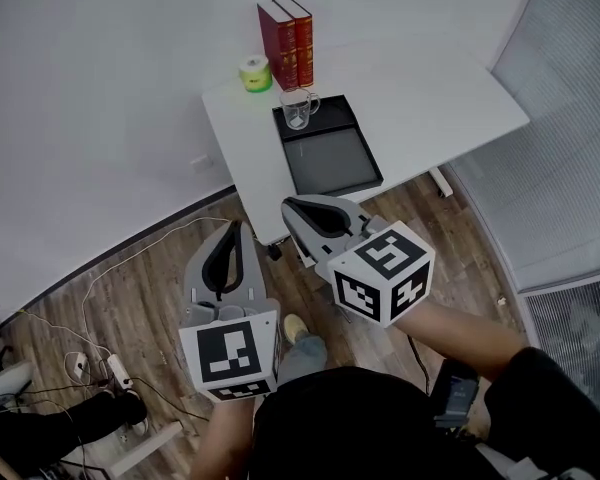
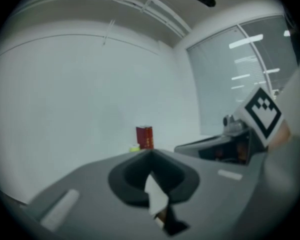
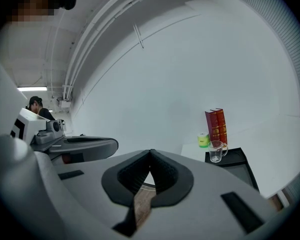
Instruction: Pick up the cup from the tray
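Ahead of and below right gripper point(image 1: 290, 204), well apart: found cup point(image 1: 298, 109) upright at far end of tray point(image 1: 335, 163) on bench point(image 1: 420, 98), handle to the right, books point(image 1: 288, 40) and green roll point(image 1: 254, 73) just beyond. Read right gripper and left gripper point(image 1: 237, 226), side by side, as closed tip to tip with nothing between. Judged as approach only: held shut and near level for travel, not grasping. Will need opening before reaching cup.
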{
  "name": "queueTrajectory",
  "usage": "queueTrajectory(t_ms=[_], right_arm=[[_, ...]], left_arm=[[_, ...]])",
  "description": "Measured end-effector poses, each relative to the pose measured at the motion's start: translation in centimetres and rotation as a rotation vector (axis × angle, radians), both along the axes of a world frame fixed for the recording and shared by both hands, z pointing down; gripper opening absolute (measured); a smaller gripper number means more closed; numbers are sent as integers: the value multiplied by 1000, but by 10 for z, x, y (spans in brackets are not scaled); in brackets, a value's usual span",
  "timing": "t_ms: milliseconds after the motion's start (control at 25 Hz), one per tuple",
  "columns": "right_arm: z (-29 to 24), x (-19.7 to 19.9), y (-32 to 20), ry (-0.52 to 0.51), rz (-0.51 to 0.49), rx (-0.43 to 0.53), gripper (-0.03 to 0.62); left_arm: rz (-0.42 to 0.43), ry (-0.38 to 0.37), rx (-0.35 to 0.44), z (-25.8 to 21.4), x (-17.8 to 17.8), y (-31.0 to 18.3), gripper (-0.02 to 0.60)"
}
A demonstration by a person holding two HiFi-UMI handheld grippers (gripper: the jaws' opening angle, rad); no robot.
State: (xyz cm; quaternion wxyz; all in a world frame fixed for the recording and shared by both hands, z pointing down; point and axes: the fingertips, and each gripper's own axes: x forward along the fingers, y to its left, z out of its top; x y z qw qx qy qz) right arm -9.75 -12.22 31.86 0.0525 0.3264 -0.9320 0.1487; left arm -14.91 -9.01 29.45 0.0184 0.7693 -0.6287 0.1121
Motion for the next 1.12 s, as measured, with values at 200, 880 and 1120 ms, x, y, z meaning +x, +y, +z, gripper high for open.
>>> queueTrajectory(t_ms=[200, 880, 1120], right_arm=[[2, -16, -13, 21, 5, 5, 15], [-3, -79, -50, 47, 19, 17, 15], [-6, -81, -60, 57, 30, 37, 15]], left_arm=[[9, 14, 1, 4, -17, -13, 2], [8, 69, 33, 4, -90, -50, 1], [4, 74, 30, 7, -98, -54, 2]])
